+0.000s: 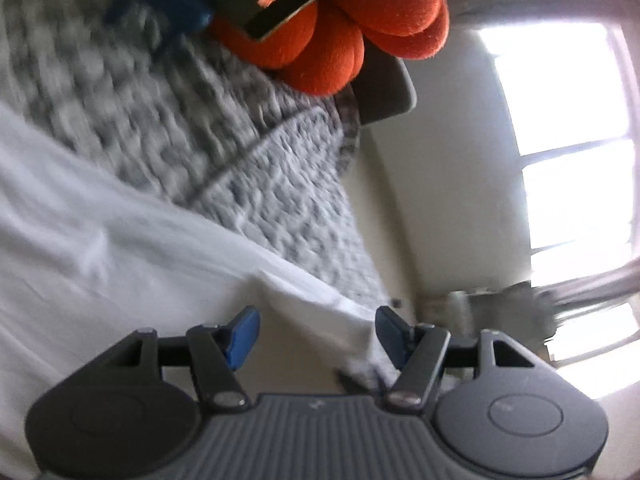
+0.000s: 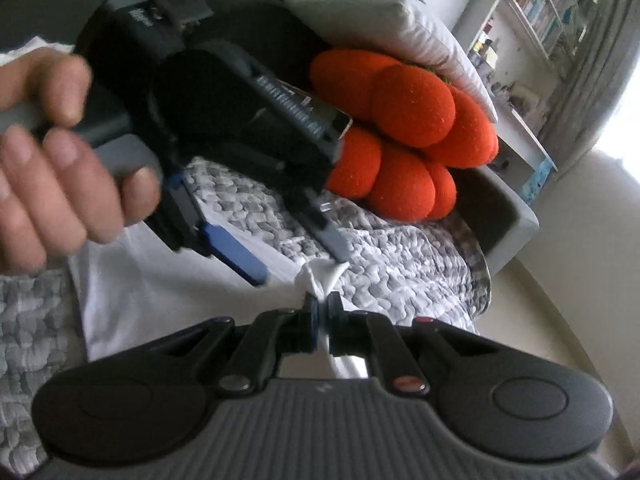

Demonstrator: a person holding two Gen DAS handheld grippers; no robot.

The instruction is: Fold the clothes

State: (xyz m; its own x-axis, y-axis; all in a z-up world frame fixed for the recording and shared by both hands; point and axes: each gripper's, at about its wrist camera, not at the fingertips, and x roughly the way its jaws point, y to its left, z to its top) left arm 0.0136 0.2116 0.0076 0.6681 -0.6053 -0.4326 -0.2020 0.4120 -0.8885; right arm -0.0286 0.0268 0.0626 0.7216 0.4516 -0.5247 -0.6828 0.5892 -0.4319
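The right gripper (image 2: 323, 308) is pinching a bunched corner of the white cloth (image 2: 168, 300), jaws squeezed tight on it. The left gripper (image 1: 318, 334) has its jaws spread wide with nothing between the blue pads (image 1: 242, 338). The cloth lies spread over a grey knit blanket (image 2: 400, 264). You can see the left hand (image 2: 52, 168) gripping its handle. An orange plush (image 2: 404, 136) sits further back, against a grey pillow (image 2: 400, 20).
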